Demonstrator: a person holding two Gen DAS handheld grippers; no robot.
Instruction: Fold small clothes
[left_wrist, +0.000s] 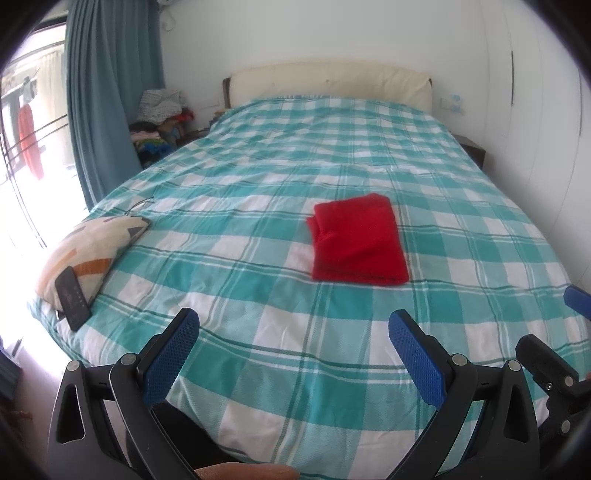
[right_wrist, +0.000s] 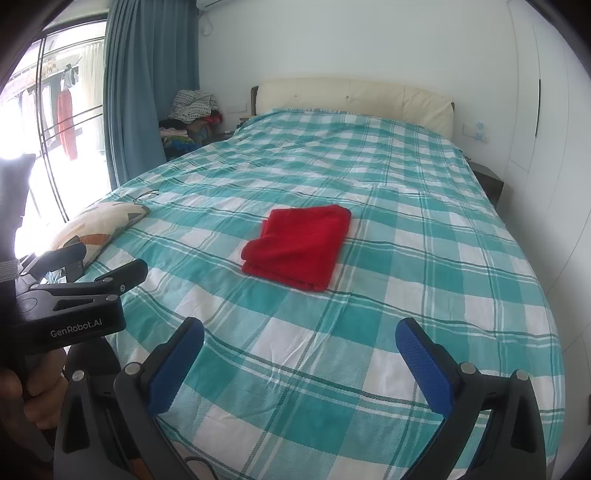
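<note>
A red garment (left_wrist: 357, 240) (right_wrist: 300, 246) lies folded into a neat rectangle in the middle of the bed, on the teal and white checked cover (left_wrist: 258, 258) (right_wrist: 424, 240). My left gripper (left_wrist: 293, 325) hangs open over the near end of the bed, well short of the garment, with nothing between its blue pads (left_wrist: 173, 354). My right gripper (right_wrist: 300, 332) is open too, empty, and just as far back. The left gripper's black body (right_wrist: 74, 295) shows at the left of the right wrist view, held by a hand (right_wrist: 33, 398).
A patterned cushion (left_wrist: 92, 247) (right_wrist: 99, 225) lies at the bed's left edge with a dark phone (left_wrist: 72, 295) on it. Blue curtains (left_wrist: 110, 92) and a window stand left. A pile of clothes (left_wrist: 159, 122) sits beside the cream headboard (left_wrist: 332, 85). White wardrobe doors (right_wrist: 546, 147) line the right.
</note>
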